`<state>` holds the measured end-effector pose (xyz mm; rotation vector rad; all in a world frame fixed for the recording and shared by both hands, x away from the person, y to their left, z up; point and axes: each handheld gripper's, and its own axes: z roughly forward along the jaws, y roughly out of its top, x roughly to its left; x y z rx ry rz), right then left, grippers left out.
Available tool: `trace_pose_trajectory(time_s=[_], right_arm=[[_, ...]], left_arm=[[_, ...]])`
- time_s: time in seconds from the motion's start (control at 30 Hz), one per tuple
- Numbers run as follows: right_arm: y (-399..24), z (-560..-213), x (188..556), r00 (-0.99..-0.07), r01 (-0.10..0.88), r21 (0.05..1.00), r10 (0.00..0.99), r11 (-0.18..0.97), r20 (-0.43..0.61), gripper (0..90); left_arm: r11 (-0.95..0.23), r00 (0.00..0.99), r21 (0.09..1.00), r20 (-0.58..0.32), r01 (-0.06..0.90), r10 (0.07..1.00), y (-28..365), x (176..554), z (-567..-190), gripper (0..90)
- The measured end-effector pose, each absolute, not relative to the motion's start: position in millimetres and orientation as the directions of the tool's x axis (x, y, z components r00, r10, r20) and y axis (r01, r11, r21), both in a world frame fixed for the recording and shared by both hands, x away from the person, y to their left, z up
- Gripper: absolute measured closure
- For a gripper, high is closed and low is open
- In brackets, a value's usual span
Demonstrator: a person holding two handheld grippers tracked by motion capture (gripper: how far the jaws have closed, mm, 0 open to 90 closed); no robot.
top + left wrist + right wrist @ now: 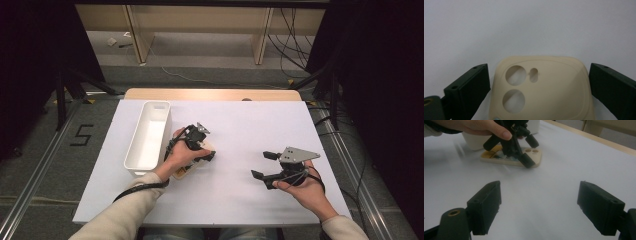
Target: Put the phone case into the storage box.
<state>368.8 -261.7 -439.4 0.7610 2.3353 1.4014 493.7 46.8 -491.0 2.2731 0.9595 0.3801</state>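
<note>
A cream phone case (544,85) with round camera cut-outs lies flat on the white table (240,200), left of centre. My left gripper (200,145) points down over its camera end, one jaw on each side. In the left gripper view the pads (474,82) stand very close beside the case's two long edges, with thin slivers of table still between. The right gripper view shows that gripper (530,152) straddling the case (534,155), a hand around its body. My right gripper (263,165) hovers low at the right, jaws wide open and nothing between them (540,187).
A long white bin (134,145) stands just left of the left hand, its open top up. Beyond the table's far wooden edge (215,94) lie floor, cables and furniture legs. Bare white tabletop lies between the two grippers.
</note>
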Motion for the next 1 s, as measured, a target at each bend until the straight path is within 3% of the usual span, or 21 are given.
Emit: trace_pose_trajectory(time_s=[1.0], right_arm=[[-262.1, -440.0, 369.2, -0.811, 0.281, 0.881, 0.585, 0.381, 0.006, 20.3]], left_arm=[[-0.517, 0.678, 0.627, -0.024, 0.582, 0.734, 44.7, 499.1, -490.1, 8.4]])
